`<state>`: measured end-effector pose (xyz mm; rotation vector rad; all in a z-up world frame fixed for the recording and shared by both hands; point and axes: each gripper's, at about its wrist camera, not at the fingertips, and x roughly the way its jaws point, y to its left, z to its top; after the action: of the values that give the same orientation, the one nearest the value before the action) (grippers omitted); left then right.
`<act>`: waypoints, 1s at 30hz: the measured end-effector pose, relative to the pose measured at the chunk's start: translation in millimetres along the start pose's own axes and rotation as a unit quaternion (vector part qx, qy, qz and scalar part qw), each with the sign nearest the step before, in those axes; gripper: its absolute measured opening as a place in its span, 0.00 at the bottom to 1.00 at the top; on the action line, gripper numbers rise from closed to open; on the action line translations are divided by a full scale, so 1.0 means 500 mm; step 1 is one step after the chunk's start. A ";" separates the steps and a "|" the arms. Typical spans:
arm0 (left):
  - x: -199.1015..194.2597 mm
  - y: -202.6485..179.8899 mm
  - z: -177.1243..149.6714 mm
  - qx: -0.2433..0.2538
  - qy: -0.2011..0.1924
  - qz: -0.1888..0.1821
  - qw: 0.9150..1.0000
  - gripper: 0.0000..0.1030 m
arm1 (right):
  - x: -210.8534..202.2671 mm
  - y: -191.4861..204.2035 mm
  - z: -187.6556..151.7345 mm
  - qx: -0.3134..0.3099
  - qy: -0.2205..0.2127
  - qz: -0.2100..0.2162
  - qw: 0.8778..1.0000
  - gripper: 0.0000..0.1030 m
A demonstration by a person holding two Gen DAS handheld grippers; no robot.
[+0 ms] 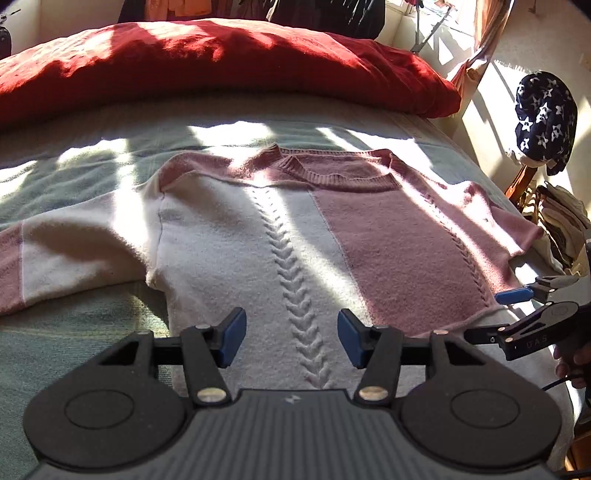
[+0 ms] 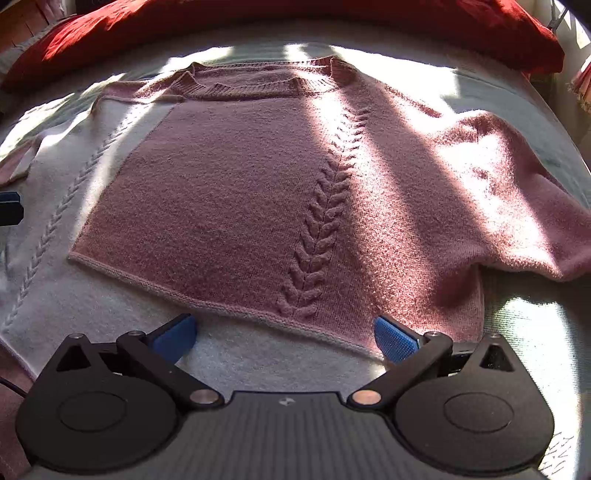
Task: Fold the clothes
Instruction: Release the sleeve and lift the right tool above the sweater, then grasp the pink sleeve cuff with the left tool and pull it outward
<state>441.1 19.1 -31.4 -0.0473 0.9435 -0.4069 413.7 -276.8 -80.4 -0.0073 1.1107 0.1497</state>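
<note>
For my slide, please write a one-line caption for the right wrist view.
Open right claw poised over the hem of a pink-and-white sweater spread flat on a bed, red blanket behind.

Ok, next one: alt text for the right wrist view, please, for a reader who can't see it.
A pink and white knitted sweater lies spread flat on a bed, collar at the far side, with a raised braid pattern running down its pink panel. The right gripper hangs over the pink panel's near hem, its blue-padded fingers wide apart and holding nothing. A red blanket lies beyond.
</note>
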 end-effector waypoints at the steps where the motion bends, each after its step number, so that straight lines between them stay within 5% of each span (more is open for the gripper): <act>1: 0.015 0.007 0.000 -0.009 0.011 0.001 1.000 0.53 | 0.001 0.001 0.001 0.000 0.001 -0.001 1.000 1.00; 9: -0.046 0.095 -0.073 -0.077 0.057 -0.026 0.995 0.56 | 0.006 0.006 0.011 0.004 0.012 -0.009 1.000 1.00; 13: -0.103 0.172 -0.048 -0.120 0.039 0.020 0.992 0.55 | 0.008 0.011 0.013 0.011 0.013 -0.018 1.000 1.00; 16: -0.128 0.260 -0.029 -0.182 0.011 0.055 0.982 0.54 | 0.009 0.015 0.018 0.018 0.016 -0.026 0.999 1.00; 19: -0.133 0.359 -0.024 -0.264 -0.009 0.081 0.961 0.50 | 0.012 0.018 0.022 0.023 0.022 -0.032 0.999 1.00; 22: -0.129 0.447 -0.038 -0.363 -0.033 0.069 0.929 0.48 | 0.014 0.019 0.025 0.024 0.026 -0.033 0.999 1.00; 30: -0.081 0.529 -0.096 -0.510 -0.065 0.030 0.857 0.49 | 0.017 0.022 0.031 0.029 0.032 -0.040 0.998 1.00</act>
<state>466.0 284.2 -85.3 -1.0041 0.9332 0.1970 429.8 -263.8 -80.3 -0.0046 1.1774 0.0456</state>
